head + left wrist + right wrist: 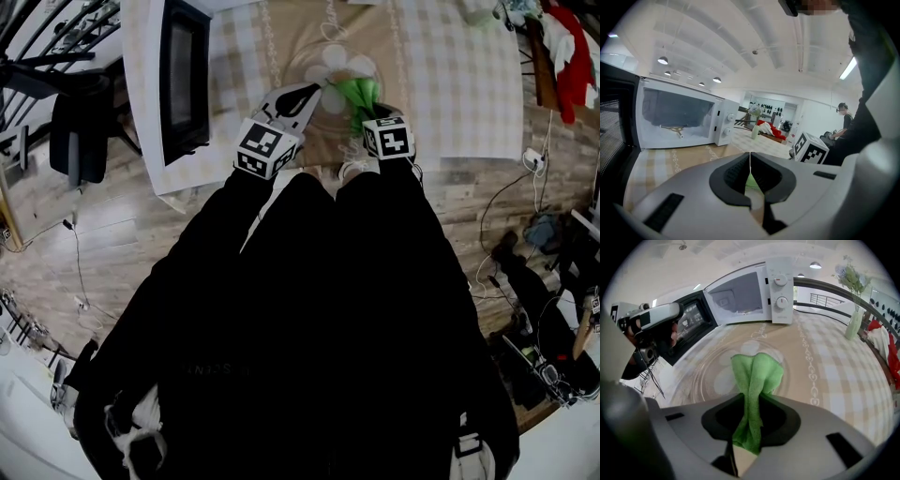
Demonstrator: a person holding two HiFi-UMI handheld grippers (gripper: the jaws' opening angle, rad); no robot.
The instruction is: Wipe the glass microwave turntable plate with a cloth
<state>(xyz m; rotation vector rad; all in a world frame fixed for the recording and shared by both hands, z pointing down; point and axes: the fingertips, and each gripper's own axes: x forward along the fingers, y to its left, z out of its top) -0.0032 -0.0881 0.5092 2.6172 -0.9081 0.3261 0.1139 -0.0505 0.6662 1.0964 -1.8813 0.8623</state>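
Note:
The glass turntable plate (pixel 339 54) lies flat on the checked tablecloth (pixel 450 84), just beyond both grippers; the right gripper view shows it as a clear ringed disc (pixel 710 378). My right gripper (pixel 364 108) is shut on a green cloth (pixel 357 93), whose bunched end (pixel 757 371) hangs over the plate's near part. My left gripper (pixel 308 92) is shut with nothing held (pixel 750 161). It sits at the plate's near-left edge, raised and tilted up, and appears at the left of the right gripper view (pixel 674 310).
A white microwave (pixel 183 80) stands at the table's left with its door open (pixel 693 319) and its cavity showing (pixel 677 117). A vase of flowers (pixel 853 322) stands at the right. Cables and clutter lie on the floor (pixel 525 234).

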